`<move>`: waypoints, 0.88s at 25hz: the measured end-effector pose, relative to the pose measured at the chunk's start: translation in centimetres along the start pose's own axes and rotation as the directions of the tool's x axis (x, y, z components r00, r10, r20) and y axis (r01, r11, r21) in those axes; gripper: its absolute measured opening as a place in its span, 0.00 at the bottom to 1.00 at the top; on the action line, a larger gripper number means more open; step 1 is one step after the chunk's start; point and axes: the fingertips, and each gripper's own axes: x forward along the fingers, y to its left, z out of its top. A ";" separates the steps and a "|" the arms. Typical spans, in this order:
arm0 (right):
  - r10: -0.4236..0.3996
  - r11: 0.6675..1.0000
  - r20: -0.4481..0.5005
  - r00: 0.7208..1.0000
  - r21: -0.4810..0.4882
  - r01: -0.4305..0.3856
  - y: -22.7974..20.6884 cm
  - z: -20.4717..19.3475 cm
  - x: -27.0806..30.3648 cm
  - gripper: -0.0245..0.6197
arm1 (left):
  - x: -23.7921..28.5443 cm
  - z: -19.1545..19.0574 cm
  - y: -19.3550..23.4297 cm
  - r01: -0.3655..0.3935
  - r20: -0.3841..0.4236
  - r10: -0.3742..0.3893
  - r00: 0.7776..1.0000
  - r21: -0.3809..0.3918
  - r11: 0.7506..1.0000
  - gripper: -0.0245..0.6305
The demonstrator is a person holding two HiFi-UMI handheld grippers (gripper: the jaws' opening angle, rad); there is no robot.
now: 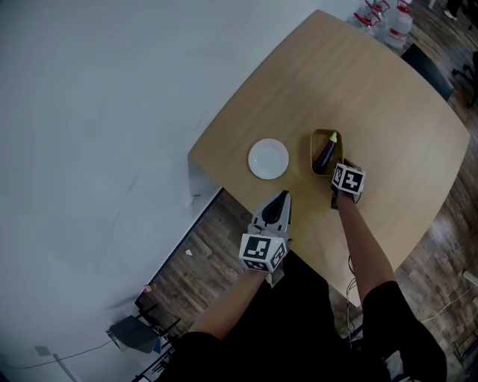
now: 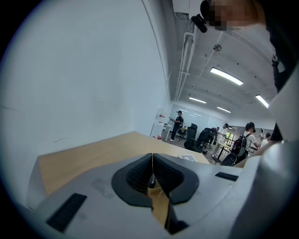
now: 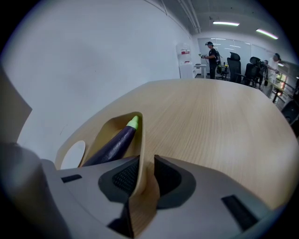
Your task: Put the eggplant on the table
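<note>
A dark purple eggplant (image 1: 326,154) (image 3: 114,142) with a green tip lies in a small tan tray (image 1: 314,143) (image 3: 141,135) on the wooden table (image 1: 388,97). My right gripper (image 1: 337,173) (image 3: 145,163) is at the tray's near end, open. The tray's thin rim stands between its pads, against the left one with a gap to the right one. My left gripper (image 1: 282,195) (image 2: 152,161) hovers at the table's near edge, left of the tray. It is shut, with nothing between its pads.
A white plate (image 1: 268,159) (image 3: 74,154) sits on the table left of the tray. Water bottles (image 1: 385,19) stand past the far corner. Wood floor and a dark object (image 1: 134,332) lie below left. Several people (image 2: 245,140) stand far off.
</note>
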 end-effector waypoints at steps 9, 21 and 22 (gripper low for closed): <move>0.062 0.998 0.076 0.995 0.019 -0.063 0.3 1.4 -2.9 0.37 | -2.4 1.0 4.4 -0.021 -0.008 0.021 1.000 0.019 1.000 0.06; 0.120 0.989 0.290 0.949 -0.121 -0.088 9.4 -1.1 -20.8 0.30 | -14.1 2.3 1.8 0.088 0.036 -0.085 0.996 -0.082 0.993 0.06; 0.116 0.989 0.312 0.943 -0.123 -0.081 10.0 -1.6 -22.7 0.28 | -15.3 2.2 1.5 0.102 0.035 -0.100 0.994 -0.082 0.991 0.06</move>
